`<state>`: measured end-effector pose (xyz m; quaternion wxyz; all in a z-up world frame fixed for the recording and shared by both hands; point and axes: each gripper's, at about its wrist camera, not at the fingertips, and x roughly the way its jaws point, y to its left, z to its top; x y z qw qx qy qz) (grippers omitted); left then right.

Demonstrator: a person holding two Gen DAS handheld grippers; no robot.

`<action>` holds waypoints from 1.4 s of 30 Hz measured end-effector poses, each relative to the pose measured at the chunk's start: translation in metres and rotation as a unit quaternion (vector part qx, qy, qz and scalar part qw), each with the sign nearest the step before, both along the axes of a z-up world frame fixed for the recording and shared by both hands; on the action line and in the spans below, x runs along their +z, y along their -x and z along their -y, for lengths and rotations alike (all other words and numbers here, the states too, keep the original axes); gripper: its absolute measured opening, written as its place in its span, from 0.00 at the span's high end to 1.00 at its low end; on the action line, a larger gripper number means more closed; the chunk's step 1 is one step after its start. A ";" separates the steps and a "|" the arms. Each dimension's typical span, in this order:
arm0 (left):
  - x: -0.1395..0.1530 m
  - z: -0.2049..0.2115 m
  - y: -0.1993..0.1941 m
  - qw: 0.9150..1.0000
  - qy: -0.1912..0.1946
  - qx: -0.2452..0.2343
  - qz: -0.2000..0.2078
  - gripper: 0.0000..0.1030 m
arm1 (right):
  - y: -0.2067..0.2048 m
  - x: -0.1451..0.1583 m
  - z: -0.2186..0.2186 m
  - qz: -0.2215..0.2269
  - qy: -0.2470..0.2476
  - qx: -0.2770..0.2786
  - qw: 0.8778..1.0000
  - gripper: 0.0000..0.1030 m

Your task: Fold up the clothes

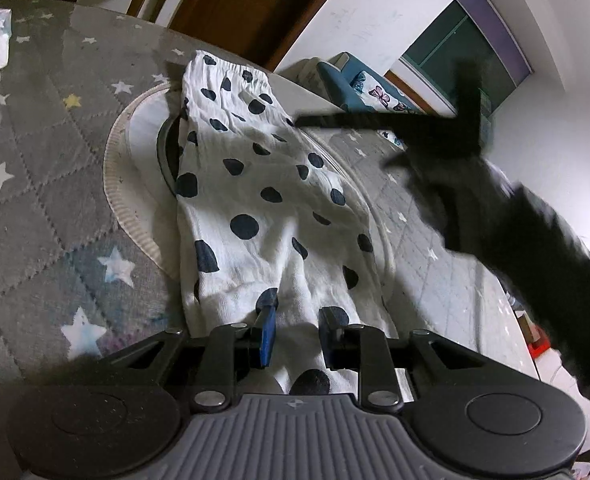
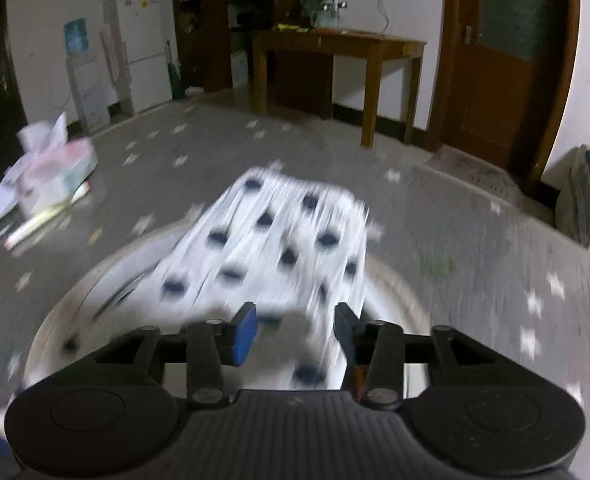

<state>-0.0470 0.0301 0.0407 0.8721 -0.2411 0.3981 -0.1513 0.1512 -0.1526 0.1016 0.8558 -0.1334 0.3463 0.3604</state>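
The garment [image 1: 263, 200] is thin white cloth w/ dark dots: light, limp, creases easily, won't hold a shape. It will sag and slide if pinched in the middle, so I'd take it at a hem corner or the gathered waistband [image 1: 231, 68] at 12 o'clock, where layers bunch and give the pads some bite. It lies lengthwise over a round white mat [image 1: 135, 200] on the grey star-print bench cover [image 1: 35, 160], waistband far, hem near the cameras.

Left gripper [image 1: 295, 334]: jaws narrowly apart, the near hem running up between the blue pads. The left pad seems to touch cloth, but whether it truly pinches I can't tell (fabric hides the contact).

Right gripper [image 2: 295, 332]: jaws about half spread, nothing clamped; cloth lies under and between the pads, no pad pressing on it. That view is motion-blurred. In the left view it shows as a dark smear at 3 o'clock, beside the garment's edge.
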 end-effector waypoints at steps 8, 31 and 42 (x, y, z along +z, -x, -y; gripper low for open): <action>0.001 -0.001 -0.001 1.000 0.008 0.007 -0.006 0.72 | -0.075 -0.023 -0.032 -0.021 -0.009 -0.033 0.999 0.44; 0.022 -0.003 0.016 0.999 -0.018 0.037 0.010 0.59 | -0.077 0.002 -0.016 -0.020 -0.096 -0.026 0.995 0.85; 0.022 -0.005 0.054 0.997 -0.033 0.069 -0.002 0.53 | 0.027 0.062 0.012 0.016 -0.136 0.050 0.989 0.85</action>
